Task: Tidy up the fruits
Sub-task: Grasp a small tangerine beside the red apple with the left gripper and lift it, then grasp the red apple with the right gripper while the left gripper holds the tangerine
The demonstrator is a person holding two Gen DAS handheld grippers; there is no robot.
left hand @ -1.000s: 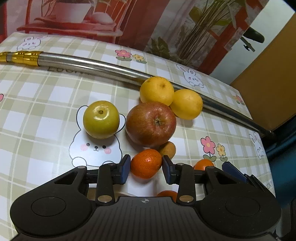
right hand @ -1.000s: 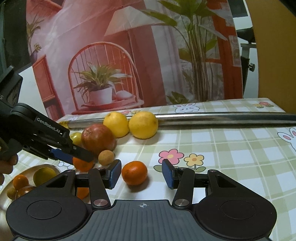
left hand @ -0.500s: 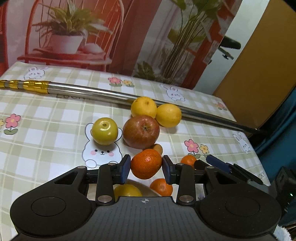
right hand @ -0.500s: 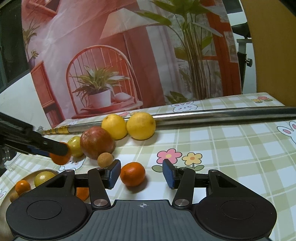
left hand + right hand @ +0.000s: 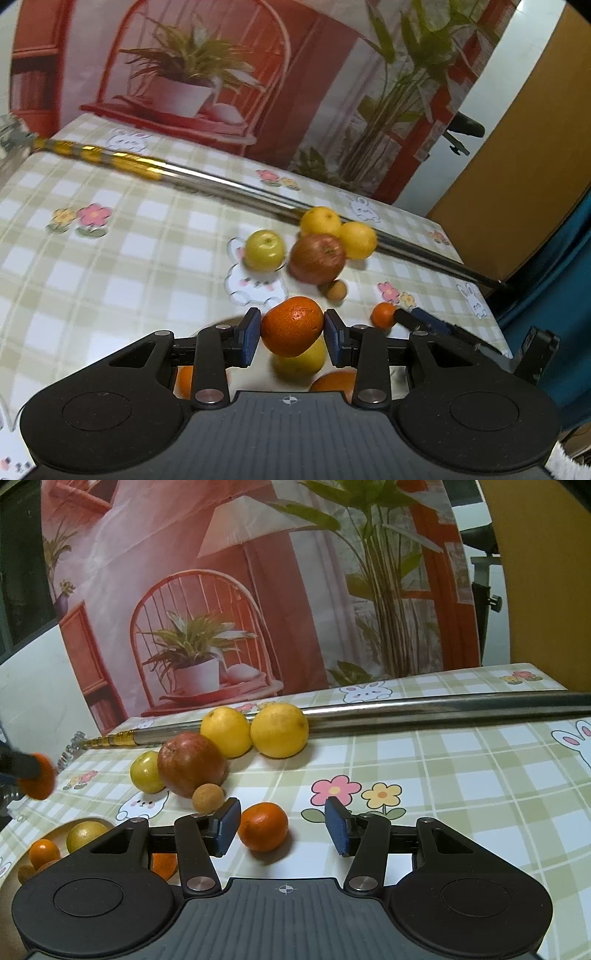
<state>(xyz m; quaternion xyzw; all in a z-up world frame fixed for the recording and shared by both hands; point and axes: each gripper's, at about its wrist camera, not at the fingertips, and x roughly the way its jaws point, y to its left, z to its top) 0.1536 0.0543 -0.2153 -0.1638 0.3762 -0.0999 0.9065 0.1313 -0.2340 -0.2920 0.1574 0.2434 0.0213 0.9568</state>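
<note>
The left gripper (image 5: 292, 334) is clamped on a mandarin (image 5: 291, 325), both blue pads pressed to its sides, and the fruit hangs clear of the tablecloth (image 5: 110, 266). Directly below it sits a plate (image 5: 55, 832) holding a yellow fruit (image 5: 301, 360) and more small oranges; how many cannot be told.

Ahead of this gripper and a little to its right lie a green apple (image 5: 265, 250), a red apple (image 5: 317, 258) touching it, 2 lemons (image 5: 338, 230) behind that against a metal pole (image 5: 229, 182), and a small brown fruit (image 5: 335, 290) just in front of the red apple.

The right gripper (image 5: 282, 825) stands apart and low over the tablecloth. A second mandarin (image 5: 263, 826) rests on the cloth between its fingers, close to the left pad; whether it touches that pad cannot be told, and it is clear of the right one. The plate lies to this gripper's left.
</note>
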